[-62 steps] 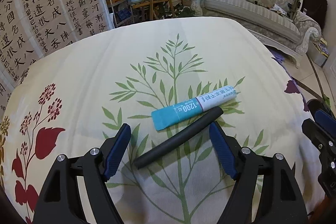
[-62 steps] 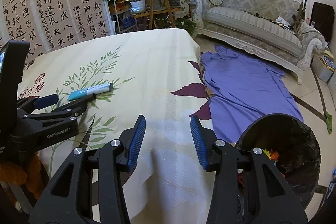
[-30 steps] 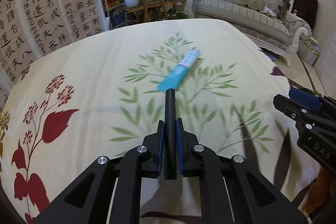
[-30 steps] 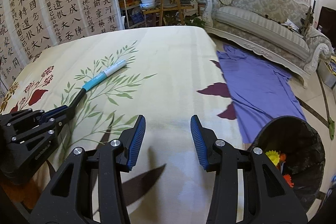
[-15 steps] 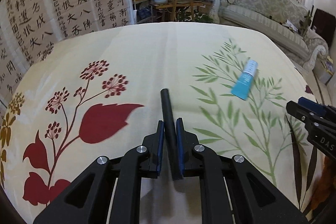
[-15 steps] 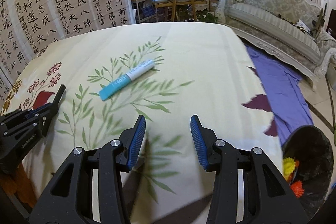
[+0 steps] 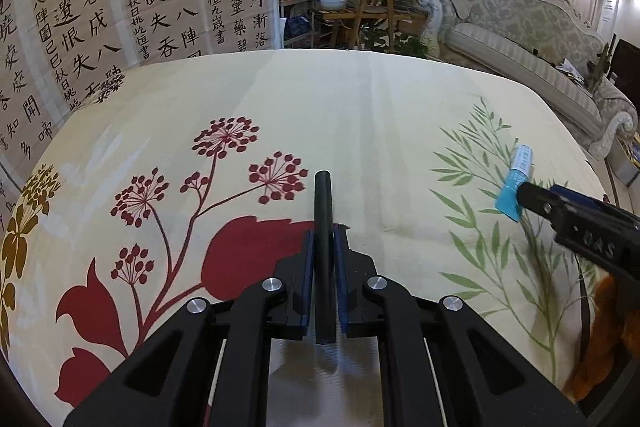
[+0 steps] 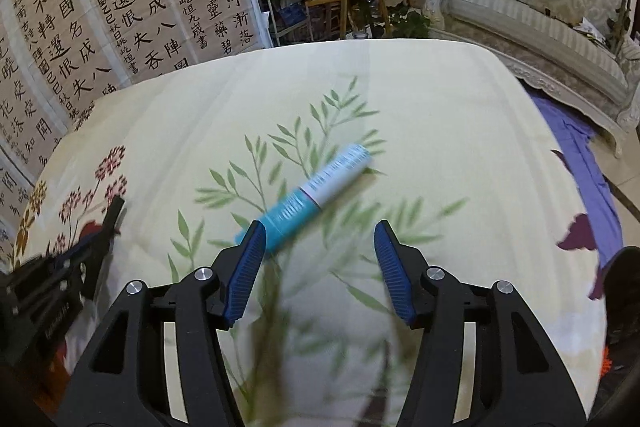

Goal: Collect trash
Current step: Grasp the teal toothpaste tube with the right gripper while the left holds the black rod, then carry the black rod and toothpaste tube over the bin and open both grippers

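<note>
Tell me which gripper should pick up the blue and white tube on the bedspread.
The right gripper. Its jaws have just been opening, nothing is between them, and the tube lies just ahead by its left finger. The left gripper is shut on a black stick.

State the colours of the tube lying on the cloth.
Teal and white tube; clearest in the right wrist view.

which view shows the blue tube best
The right wrist view. There the tube lies whole on the floral cloth, just beyond the right gripper, whose open jaws have just been widening with nothing between them. The left wrist view shows only part of the tube at the frame's right edge, its near end hidden behind that gripper.
</note>
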### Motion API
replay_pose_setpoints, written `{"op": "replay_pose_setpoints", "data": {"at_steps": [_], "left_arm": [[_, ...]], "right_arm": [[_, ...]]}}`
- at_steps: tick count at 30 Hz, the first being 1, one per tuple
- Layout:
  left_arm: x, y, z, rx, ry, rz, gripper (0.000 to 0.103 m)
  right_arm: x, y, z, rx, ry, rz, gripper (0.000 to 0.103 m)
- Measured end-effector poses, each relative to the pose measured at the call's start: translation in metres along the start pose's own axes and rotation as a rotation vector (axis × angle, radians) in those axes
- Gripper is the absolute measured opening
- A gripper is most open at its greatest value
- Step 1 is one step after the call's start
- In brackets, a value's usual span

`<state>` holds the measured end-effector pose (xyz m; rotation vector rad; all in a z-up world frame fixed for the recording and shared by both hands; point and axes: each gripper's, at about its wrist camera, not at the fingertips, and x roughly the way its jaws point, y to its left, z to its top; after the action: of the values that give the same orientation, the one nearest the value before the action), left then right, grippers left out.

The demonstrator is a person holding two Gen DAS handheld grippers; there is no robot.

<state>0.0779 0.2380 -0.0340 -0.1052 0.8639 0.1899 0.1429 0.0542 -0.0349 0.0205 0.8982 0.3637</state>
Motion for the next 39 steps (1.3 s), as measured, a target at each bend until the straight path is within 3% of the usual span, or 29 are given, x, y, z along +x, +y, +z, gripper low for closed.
{"op": "replay_pose_setpoints", "data": {"at_steps": [8,16,39], "left_arm": [[0.002,0.002,0.0,-0.004,0.004,-0.01,0.011],[0.004,0.003,0.002,-0.01,0.004,-0.016,0.011],[0.001,-0.004,0.002,0.014,-0.01,-0.006,0.011]], "right_arm": [[0.013,0.023,0.007,-0.063,0.007,-0.113,0.061],[0.0,0.002,-0.006,-0.089,-0.003,-0.119,0.022],[-0.05,-0.026,-0.052,-0.085,-0.032,-0.093,0.02]]}}
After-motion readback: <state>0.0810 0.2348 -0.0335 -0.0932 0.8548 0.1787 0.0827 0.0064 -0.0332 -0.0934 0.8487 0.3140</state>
